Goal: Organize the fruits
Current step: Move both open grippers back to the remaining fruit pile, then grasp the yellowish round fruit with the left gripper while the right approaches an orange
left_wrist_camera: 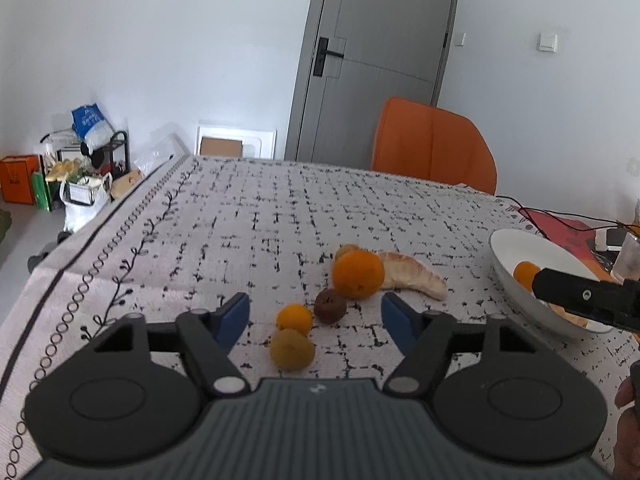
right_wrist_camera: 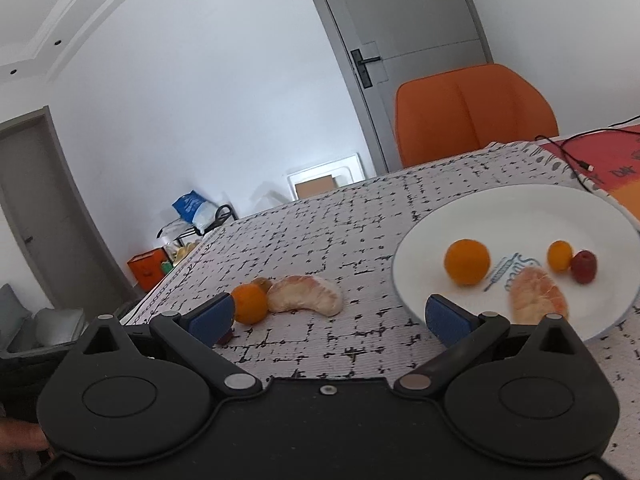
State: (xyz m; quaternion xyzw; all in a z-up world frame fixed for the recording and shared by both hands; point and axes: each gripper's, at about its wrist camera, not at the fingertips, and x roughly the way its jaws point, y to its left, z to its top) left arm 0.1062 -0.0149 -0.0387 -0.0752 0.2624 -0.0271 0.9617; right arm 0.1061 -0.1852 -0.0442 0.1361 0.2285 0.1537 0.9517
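Note:
Loose fruit lies on the patterned tablecloth: a large orange (left_wrist_camera: 358,274), a peeled pomelo segment (left_wrist_camera: 416,274), a dark brown fruit (left_wrist_camera: 330,306), a small orange (left_wrist_camera: 295,319) and a yellowish fruit (left_wrist_camera: 292,349). My left gripper (left_wrist_camera: 314,316) is open and empty, with the small fruits between its fingers. The white plate (right_wrist_camera: 520,208) holds an orange (right_wrist_camera: 467,261), a small orange (right_wrist_camera: 559,255), a red fruit (right_wrist_camera: 583,266) and a pomelo segment (right_wrist_camera: 536,294). My right gripper (right_wrist_camera: 328,316) is open and empty, low over the cloth beside the plate's left rim. The plate (left_wrist_camera: 516,248) also shows in the left wrist view.
An orange chair (left_wrist_camera: 434,144) stands behind the table's far edge. A red mat with black cables (right_wrist_camera: 600,164) lies behind the plate. A clear cup (left_wrist_camera: 630,258) stands at the right. The table's left edge drops to a cluttered floor (left_wrist_camera: 80,176).

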